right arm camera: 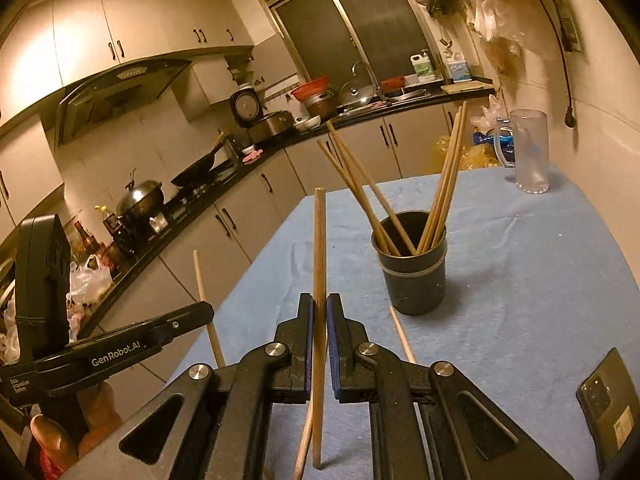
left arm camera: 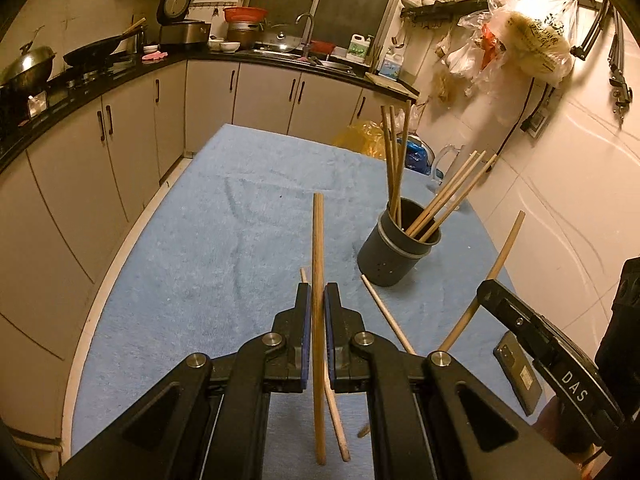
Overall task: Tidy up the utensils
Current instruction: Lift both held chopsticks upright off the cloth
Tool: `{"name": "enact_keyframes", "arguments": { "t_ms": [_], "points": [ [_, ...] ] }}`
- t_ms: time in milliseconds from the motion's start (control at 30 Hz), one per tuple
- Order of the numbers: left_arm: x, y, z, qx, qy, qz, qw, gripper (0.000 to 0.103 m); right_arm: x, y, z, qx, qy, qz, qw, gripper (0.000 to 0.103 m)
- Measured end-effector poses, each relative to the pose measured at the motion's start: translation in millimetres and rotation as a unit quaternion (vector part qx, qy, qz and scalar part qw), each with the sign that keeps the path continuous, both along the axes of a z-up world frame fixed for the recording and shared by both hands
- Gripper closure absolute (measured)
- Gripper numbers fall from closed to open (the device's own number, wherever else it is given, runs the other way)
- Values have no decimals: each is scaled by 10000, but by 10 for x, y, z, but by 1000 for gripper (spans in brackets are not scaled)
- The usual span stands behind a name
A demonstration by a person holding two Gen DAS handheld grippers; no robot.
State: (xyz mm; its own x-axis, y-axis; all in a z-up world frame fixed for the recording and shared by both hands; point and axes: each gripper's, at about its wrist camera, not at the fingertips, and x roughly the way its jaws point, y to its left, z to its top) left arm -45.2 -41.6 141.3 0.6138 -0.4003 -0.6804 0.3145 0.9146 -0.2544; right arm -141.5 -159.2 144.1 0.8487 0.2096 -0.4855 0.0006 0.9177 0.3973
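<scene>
A dark round utensil holder [left arm camera: 398, 246] [right arm camera: 414, 264] stands on the blue cloth and holds several wooden chopsticks. My left gripper [left arm camera: 318, 292] is shut on a chopstick [left arm camera: 318, 248], held upright to the left of the holder. My right gripper [right arm camera: 320, 302] is shut on another chopstick [right arm camera: 319, 240], also upright and nearer than the holder. The right gripper and its curved chopstick [left arm camera: 500, 264] show at the right of the left wrist view. Loose chopsticks [left arm camera: 386, 312] [right arm camera: 400, 334] lie on the cloth near the holder's base.
A blue cloth [left arm camera: 240, 220] [right arm camera: 540, 280] covers the table. A phone [left arm camera: 518, 376] [right arm camera: 610, 404] lies at its near right. A clear plastic mug [right arm camera: 530, 152] stands at the far right by the wall. Kitchen cabinets and a counter run along the left and back.
</scene>
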Motion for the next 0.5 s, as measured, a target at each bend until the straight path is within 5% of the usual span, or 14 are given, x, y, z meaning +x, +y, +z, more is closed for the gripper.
{"name": "enact_keyframes", "arguments": {
  "t_ms": [500],
  "points": [
    [-44, 16, 174, -49, -156, -98, 9998, 97, -98, -161, 141, 145, -165, -188, 9996, 96]
  ]
}}
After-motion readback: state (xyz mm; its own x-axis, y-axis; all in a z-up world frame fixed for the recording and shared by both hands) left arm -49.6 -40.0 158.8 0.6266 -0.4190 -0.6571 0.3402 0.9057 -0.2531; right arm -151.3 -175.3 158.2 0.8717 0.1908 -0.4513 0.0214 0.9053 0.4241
